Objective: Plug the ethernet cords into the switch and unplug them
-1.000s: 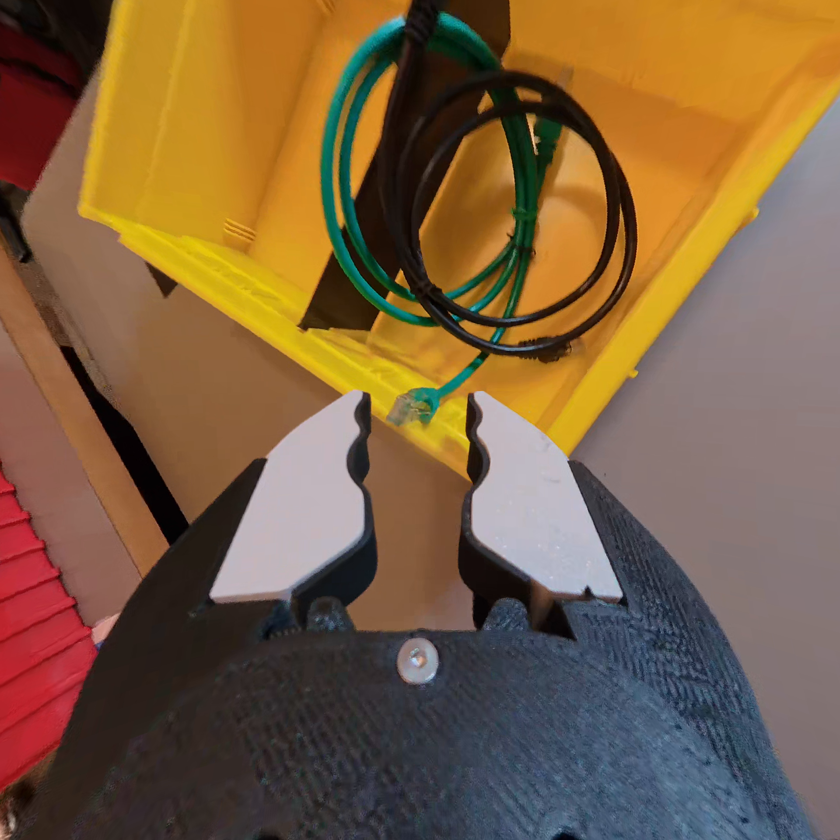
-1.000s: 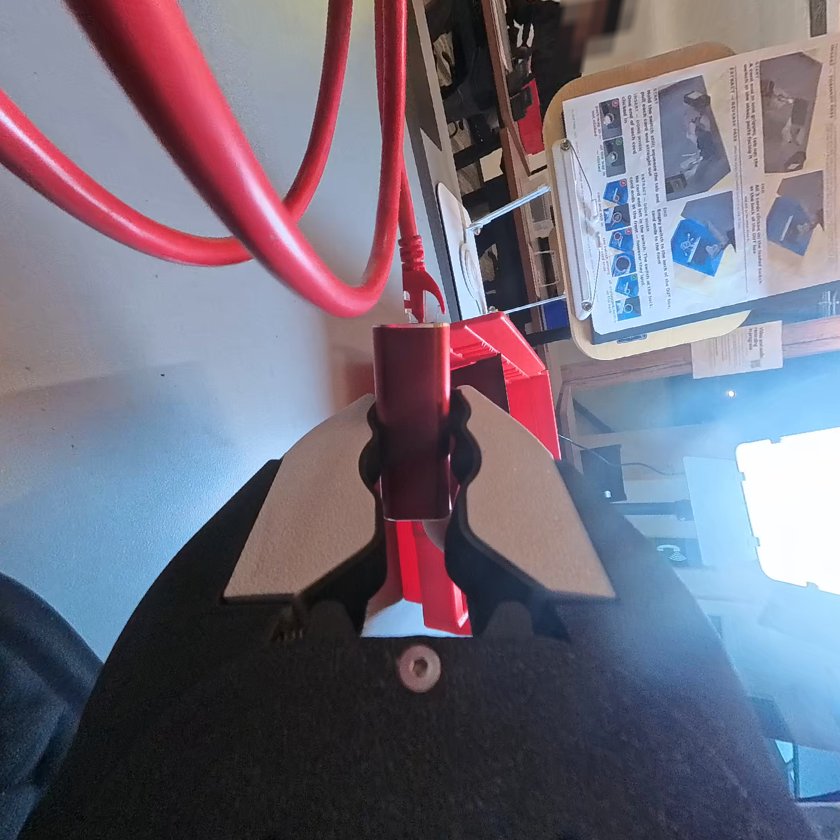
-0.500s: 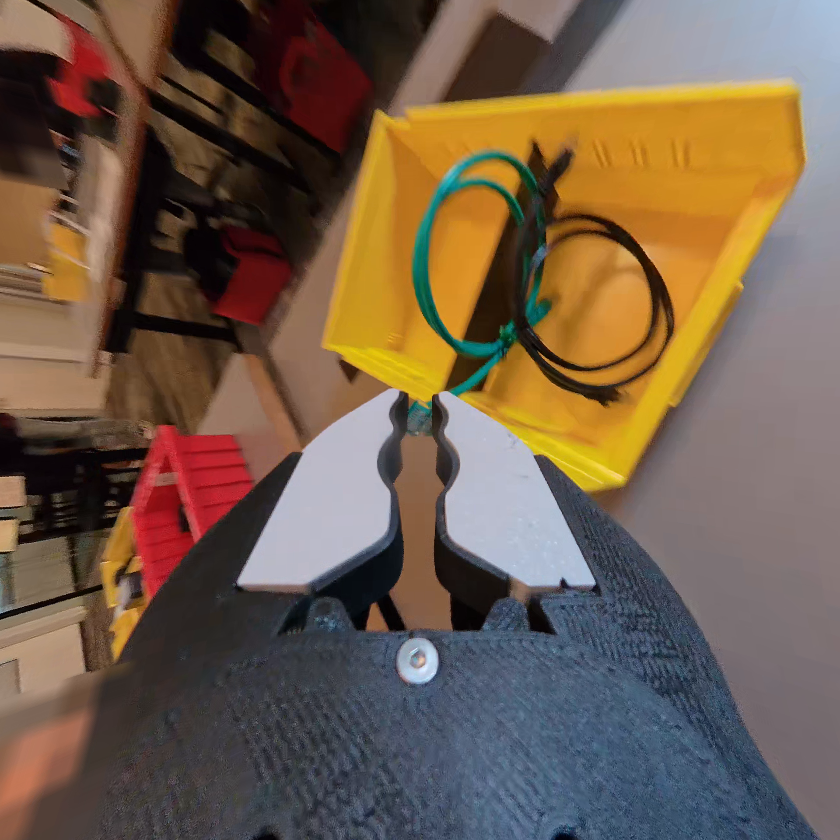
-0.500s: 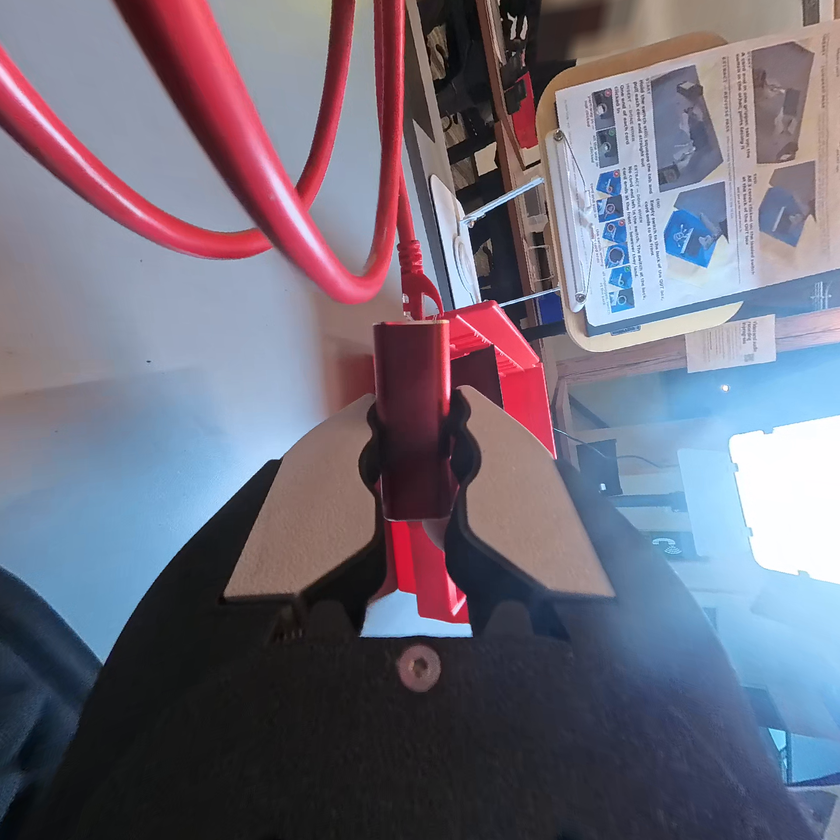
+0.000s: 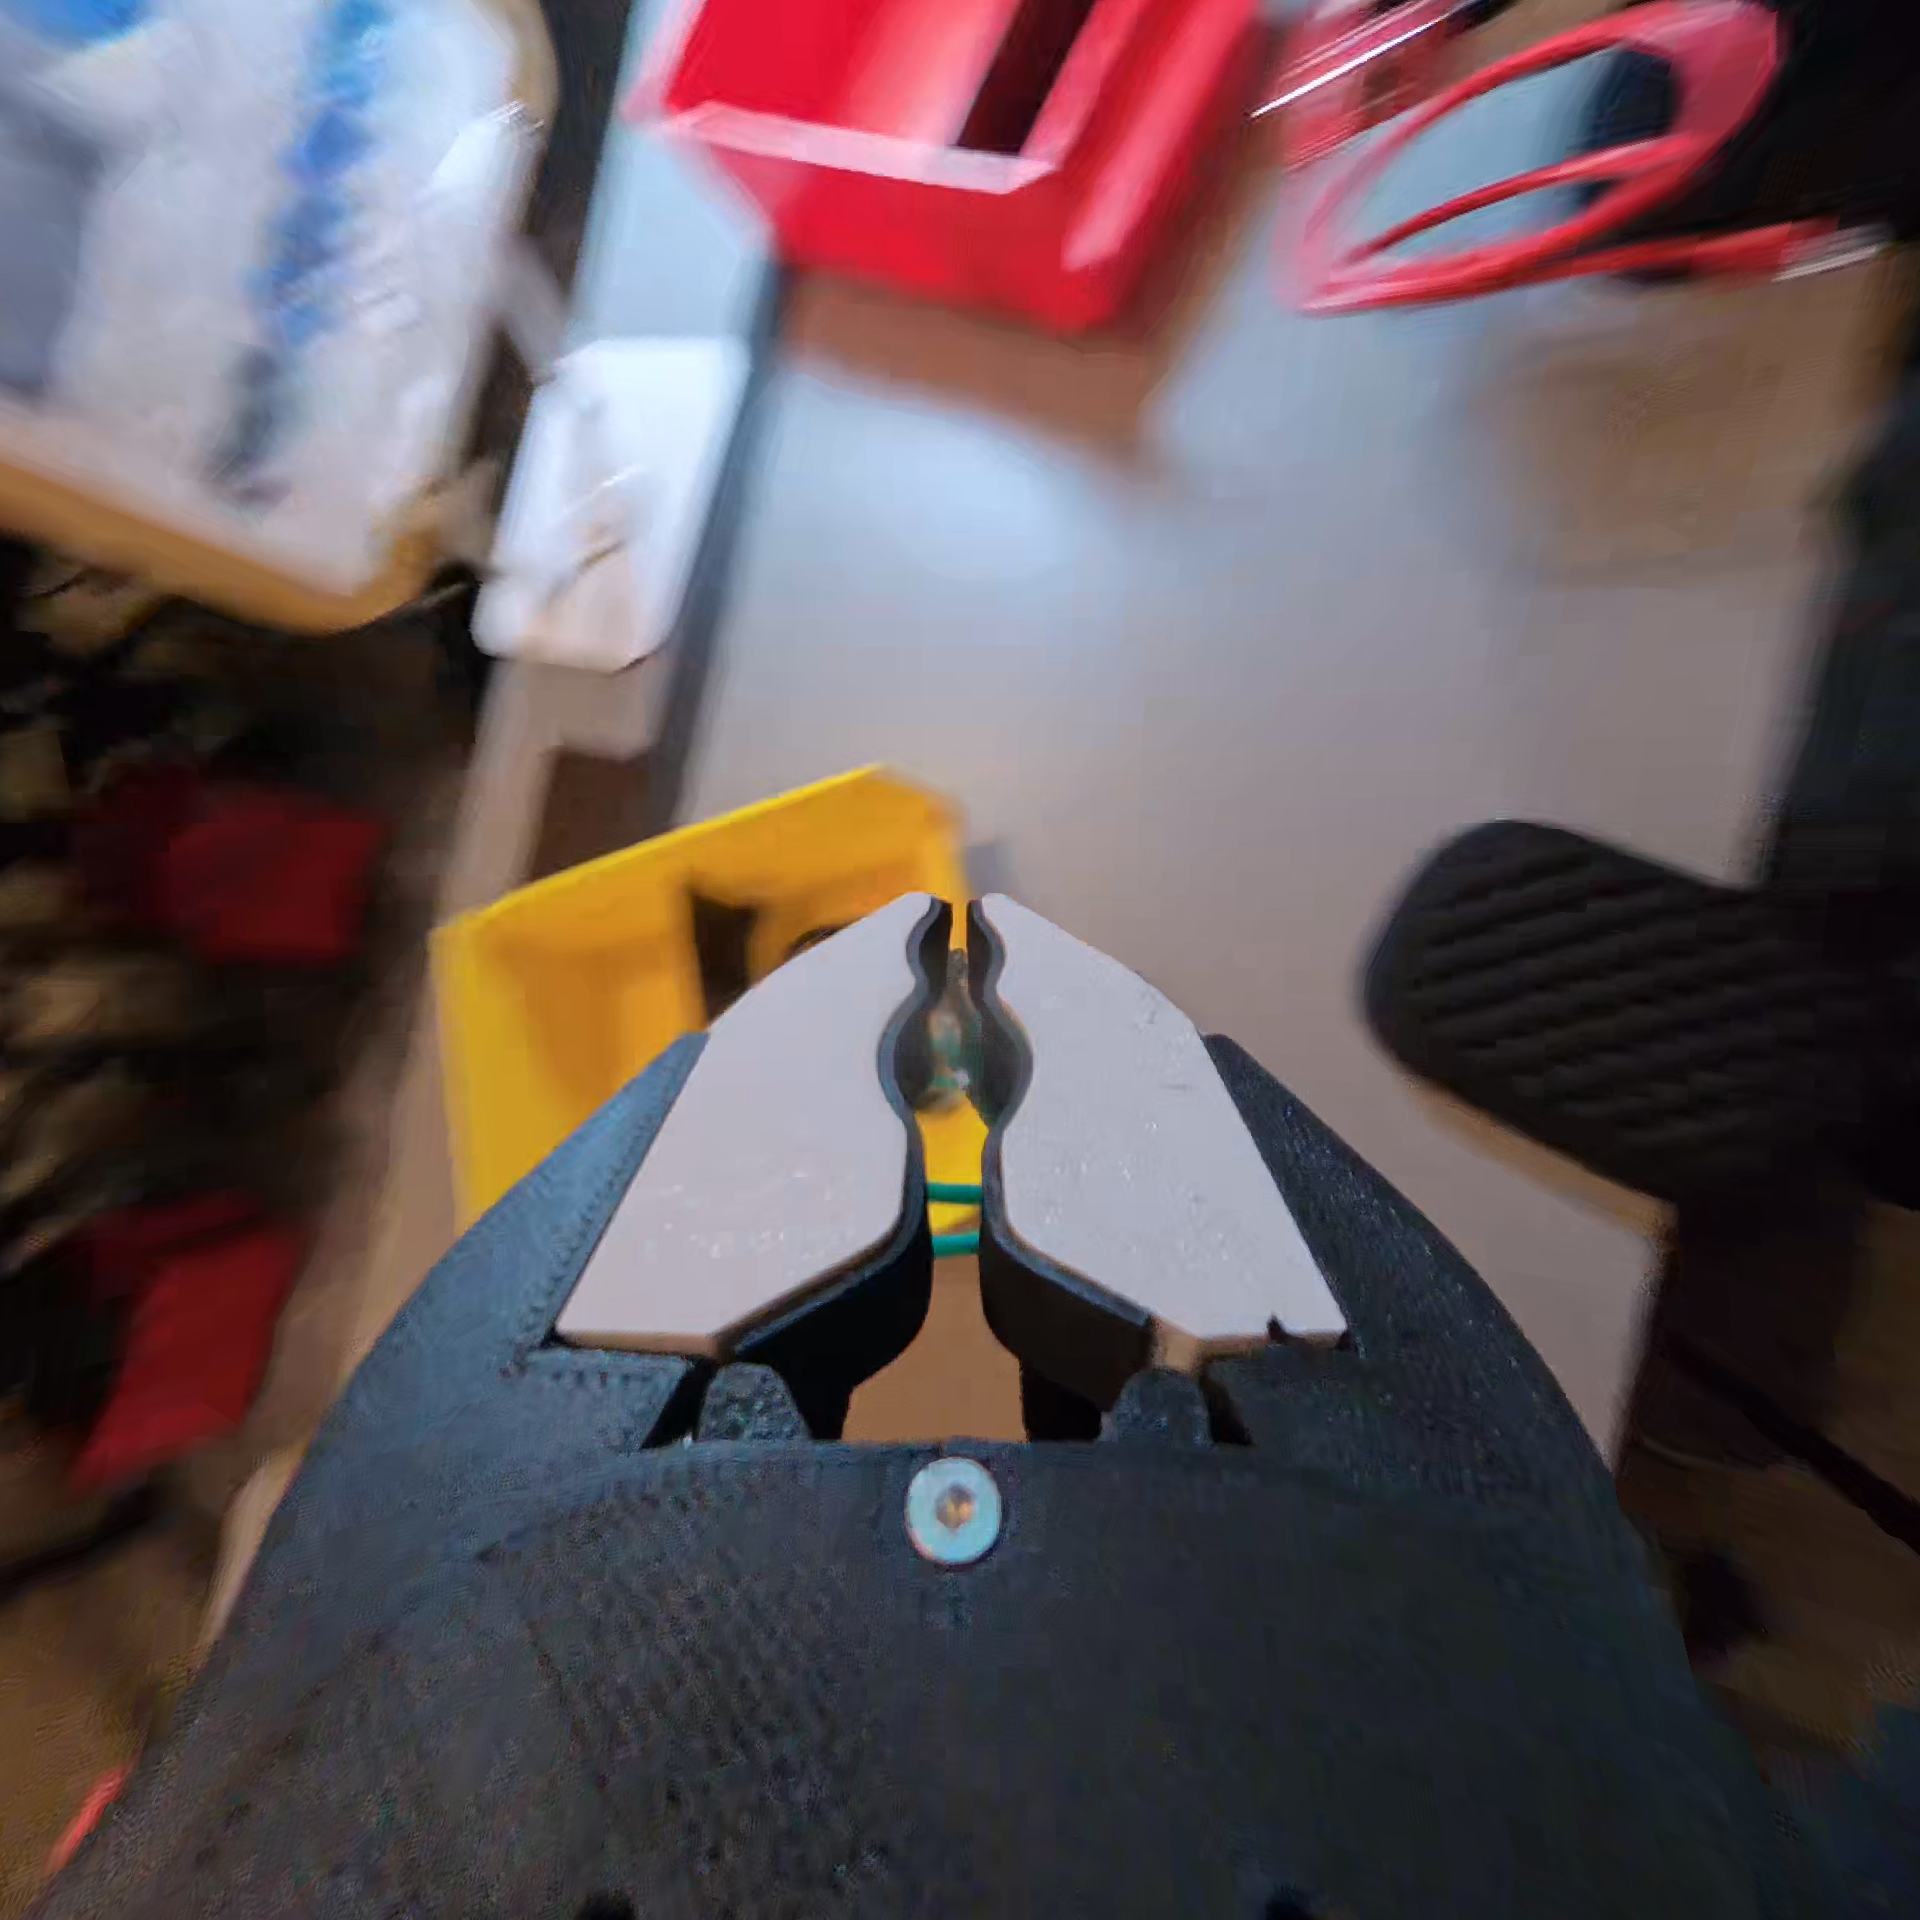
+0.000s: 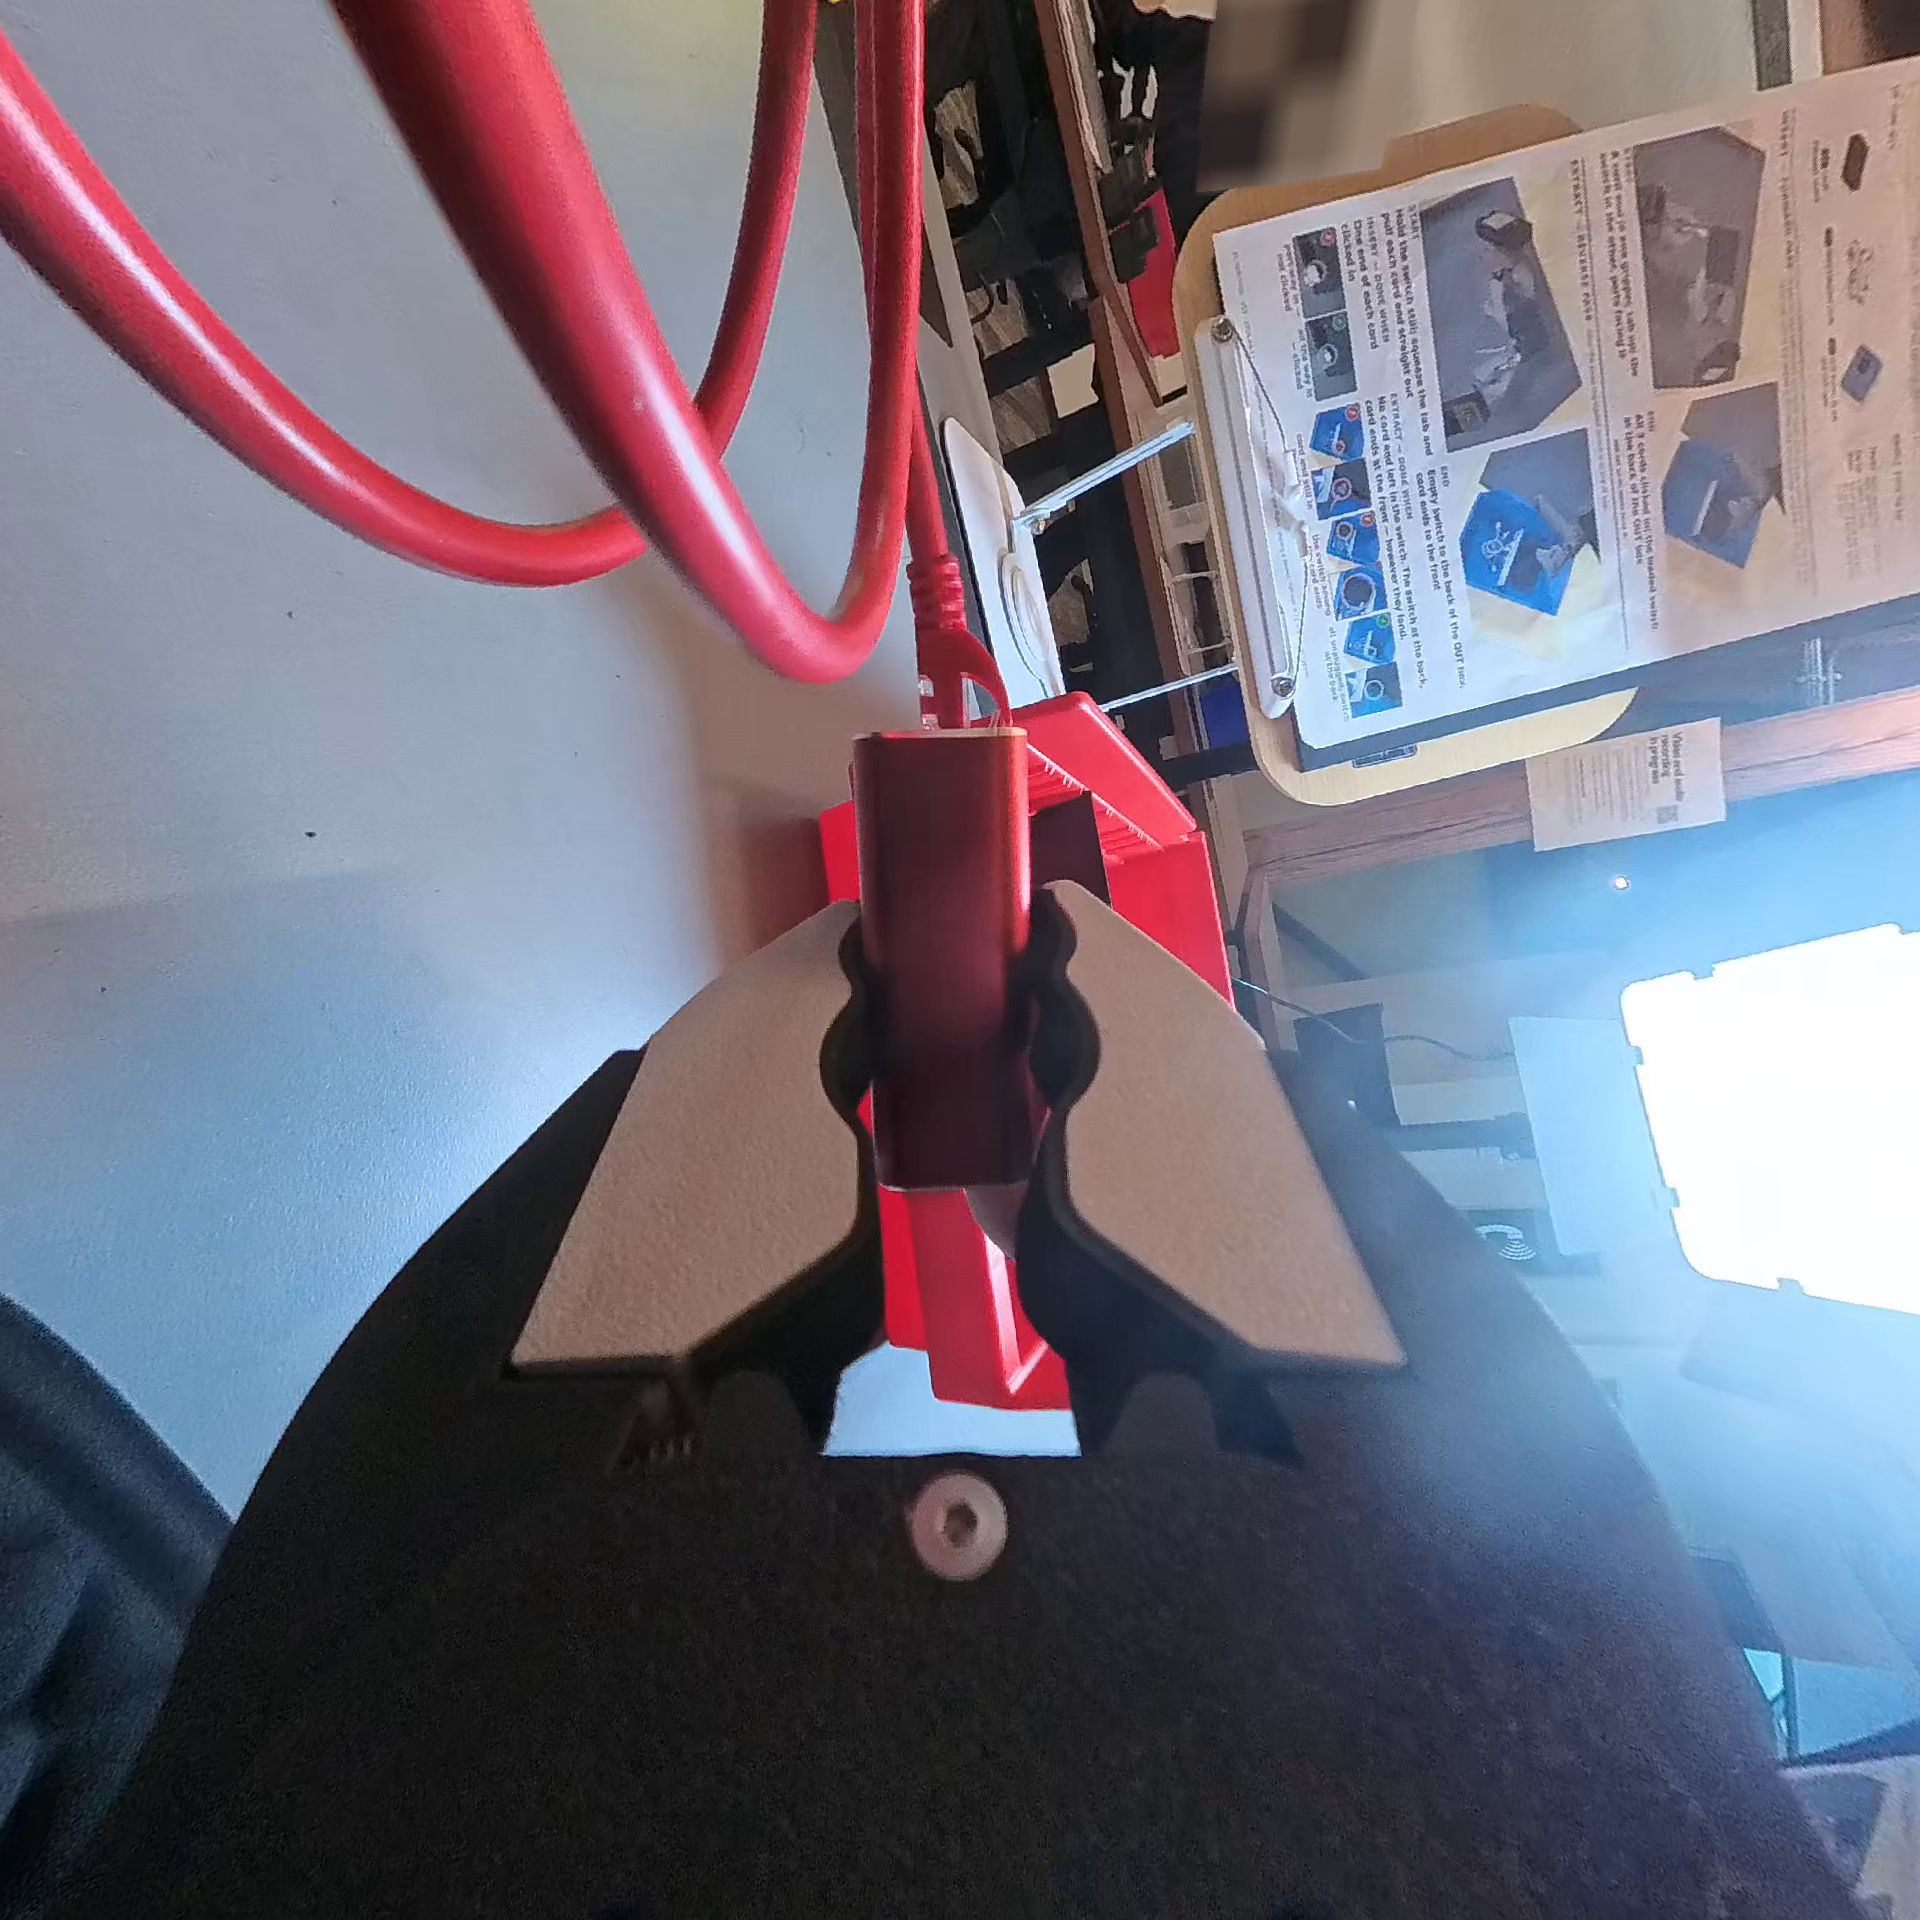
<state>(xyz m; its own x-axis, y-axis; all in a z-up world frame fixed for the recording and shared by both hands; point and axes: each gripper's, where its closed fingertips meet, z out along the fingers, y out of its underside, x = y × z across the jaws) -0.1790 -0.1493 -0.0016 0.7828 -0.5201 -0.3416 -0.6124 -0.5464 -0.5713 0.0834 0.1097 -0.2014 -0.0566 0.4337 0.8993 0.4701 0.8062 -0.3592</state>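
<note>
The left gripper (image 5: 959, 925) pinches the thin green ethernet cord's (image 5: 953, 1205) light, brittle clear plug, while the right gripper (image 6: 948, 914) clamps the rigid red metal switch (image 6: 940, 935), a red cord (image 6: 582, 364) already seated.

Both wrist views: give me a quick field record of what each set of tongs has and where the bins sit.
left tongs: shut on the green cord's plug
green cord: strands run across the gap behind the plug
yellow bin: just behind the left tongs, largely hidden by them
right tongs: shut on the red switch, held upright
red cord: one end plugged into the switch's top, loops hanging above
red bin: behind the switch on the table
image quality: left view motion-blurred
</note>
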